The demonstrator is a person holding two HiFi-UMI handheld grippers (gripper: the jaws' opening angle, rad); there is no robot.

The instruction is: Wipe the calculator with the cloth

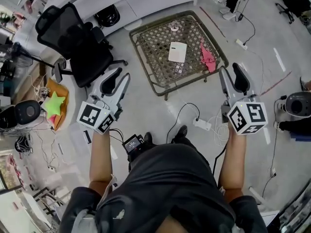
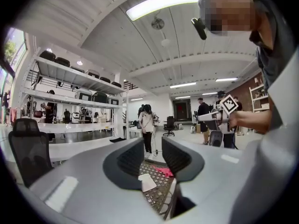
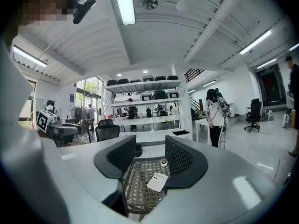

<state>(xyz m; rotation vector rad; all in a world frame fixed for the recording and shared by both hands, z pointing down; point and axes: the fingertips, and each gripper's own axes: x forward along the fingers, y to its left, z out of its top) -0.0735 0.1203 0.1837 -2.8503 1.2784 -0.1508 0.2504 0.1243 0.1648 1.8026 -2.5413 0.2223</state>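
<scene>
The person wore a dark grey short-sleeved shirt (image 1: 165,183) and black shoes (image 1: 181,131). A black camera (image 2: 199,28) was fitted at the head. The left gripper (image 1: 123,74) and the right gripper (image 1: 230,71) each had a smooth light grey casing with two tapered jaws. The inner pads (image 2: 131,158) were black, with a fine cross-hatched texture. Each unit carried a white cube printed with black square markers: left cube (image 1: 96,117), right cube (image 1: 248,117).
</scene>
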